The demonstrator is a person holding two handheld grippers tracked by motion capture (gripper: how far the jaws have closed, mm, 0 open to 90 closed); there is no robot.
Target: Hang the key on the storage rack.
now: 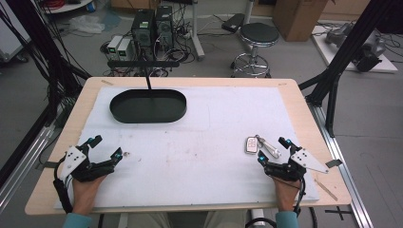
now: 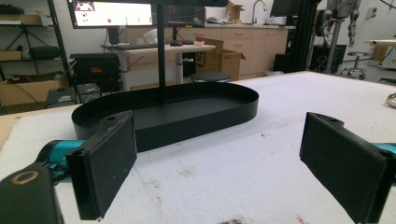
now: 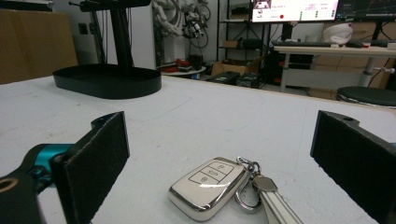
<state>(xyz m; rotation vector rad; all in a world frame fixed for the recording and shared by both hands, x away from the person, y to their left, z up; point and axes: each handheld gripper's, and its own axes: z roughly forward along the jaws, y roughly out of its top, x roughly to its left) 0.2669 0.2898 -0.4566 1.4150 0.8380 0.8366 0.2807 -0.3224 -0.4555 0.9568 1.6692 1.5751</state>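
one key fob (image 1: 250, 145) (with keys), one black tray (image 1: 148, 105)

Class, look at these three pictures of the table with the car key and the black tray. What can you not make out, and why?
- Small object beside the left tool, high view: too small to identify.
- Strap on the car key, right tool view: its end is cut off by the bottom edge.
- Tray, left tool view: its near wall hides part of the floor inside.
- Shiny item, left tool view: cut off by the right edge.

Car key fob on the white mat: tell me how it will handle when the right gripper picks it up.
The car key fob looks glossy and rounded, so it may slip between the fingers. Lying flat, it likely won't roll. The key ring and metal tag attached to it will probably dangle and swing once it is lifted.
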